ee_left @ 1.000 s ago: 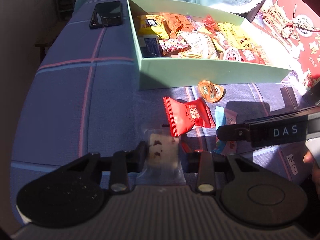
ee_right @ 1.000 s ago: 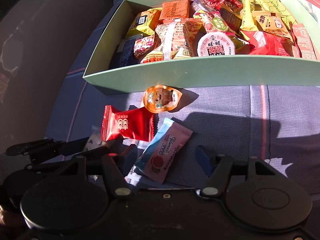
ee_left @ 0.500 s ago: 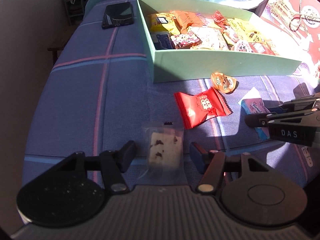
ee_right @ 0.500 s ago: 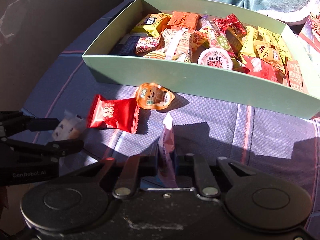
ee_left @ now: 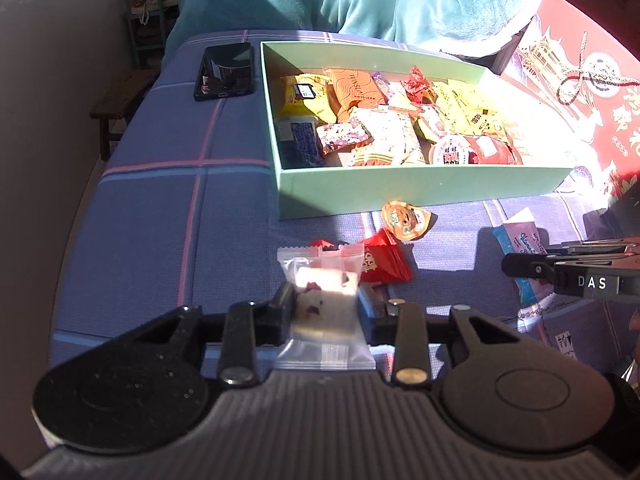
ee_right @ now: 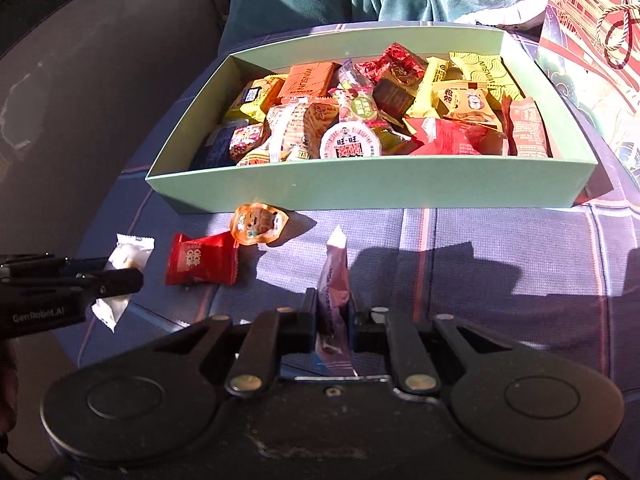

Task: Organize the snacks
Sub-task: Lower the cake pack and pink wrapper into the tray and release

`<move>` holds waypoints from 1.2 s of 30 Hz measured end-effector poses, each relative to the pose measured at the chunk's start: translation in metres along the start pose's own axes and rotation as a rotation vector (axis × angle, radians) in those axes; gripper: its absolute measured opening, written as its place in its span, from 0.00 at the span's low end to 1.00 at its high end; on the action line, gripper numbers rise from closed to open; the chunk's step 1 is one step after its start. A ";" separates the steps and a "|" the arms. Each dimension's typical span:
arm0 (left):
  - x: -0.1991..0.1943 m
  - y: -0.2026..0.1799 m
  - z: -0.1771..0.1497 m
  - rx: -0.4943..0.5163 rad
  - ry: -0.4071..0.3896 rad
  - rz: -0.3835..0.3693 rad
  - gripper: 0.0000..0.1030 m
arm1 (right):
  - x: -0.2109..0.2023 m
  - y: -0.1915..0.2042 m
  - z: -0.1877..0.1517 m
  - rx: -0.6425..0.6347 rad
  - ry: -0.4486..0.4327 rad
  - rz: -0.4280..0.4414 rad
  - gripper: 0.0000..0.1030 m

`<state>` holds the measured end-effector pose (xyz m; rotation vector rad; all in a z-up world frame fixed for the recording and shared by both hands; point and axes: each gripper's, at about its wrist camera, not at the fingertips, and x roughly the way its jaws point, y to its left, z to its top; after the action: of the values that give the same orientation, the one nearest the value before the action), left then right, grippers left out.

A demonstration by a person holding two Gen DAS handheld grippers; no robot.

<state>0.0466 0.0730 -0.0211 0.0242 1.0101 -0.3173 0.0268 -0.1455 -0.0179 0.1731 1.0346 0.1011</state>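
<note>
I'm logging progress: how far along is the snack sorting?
Mostly done: the green box is already piled with snacks. In hand: the left gripper is closing on a clear packet; the right gripper pinches a pink sachet. Left on the cloth: red packet, jelly cup.

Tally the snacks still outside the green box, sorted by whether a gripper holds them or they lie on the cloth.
Held in a gripper: 2, the clear-wrapped white cake in the left gripper and the pink and blue packet in the right gripper.
Lying on the cloth: 2, the red packet and the orange jelly cup.
Total: 4
</note>
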 end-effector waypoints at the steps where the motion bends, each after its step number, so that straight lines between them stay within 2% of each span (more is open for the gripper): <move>1: -0.001 -0.002 0.004 0.000 -0.008 -0.004 0.32 | -0.005 -0.005 0.002 0.014 -0.014 0.004 0.14; 10: 0.006 -0.022 0.058 0.002 -0.080 -0.027 0.31 | -0.030 -0.045 0.039 0.101 -0.117 0.000 0.14; 16: 0.025 -0.024 0.090 -0.018 -0.086 -0.037 0.31 | -0.032 -0.074 0.068 0.174 -0.163 -0.011 0.14; 25: 0.053 -0.021 0.117 -0.042 -0.074 -0.028 0.31 | -0.006 -0.071 0.099 0.183 -0.157 0.017 0.14; 32: 0.068 -0.014 0.117 -0.067 -0.046 -0.013 0.31 | 0.018 -0.067 0.108 0.195 -0.119 0.045 0.14; 33: 0.070 -0.013 0.117 -0.070 -0.041 -0.009 0.31 | 0.019 -0.067 0.108 0.197 -0.113 0.056 0.17; 34: 0.073 -0.012 0.117 -0.076 -0.037 -0.002 0.37 | 0.021 -0.067 0.109 0.206 -0.109 0.063 0.18; 35: 0.074 -0.011 0.116 -0.082 -0.038 0.006 0.45 | 0.022 -0.067 0.110 0.212 -0.111 0.062 0.27; 36: 0.074 -0.010 0.115 -0.089 -0.040 0.015 0.65 | 0.022 -0.067 0.110 0.215 -0.116 0.059 0.41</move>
<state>0.1753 0.0256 -0.0205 -0.0546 0.9826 -0.2580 0.1326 -0.2181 0.0054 0.4004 0.9239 0.0325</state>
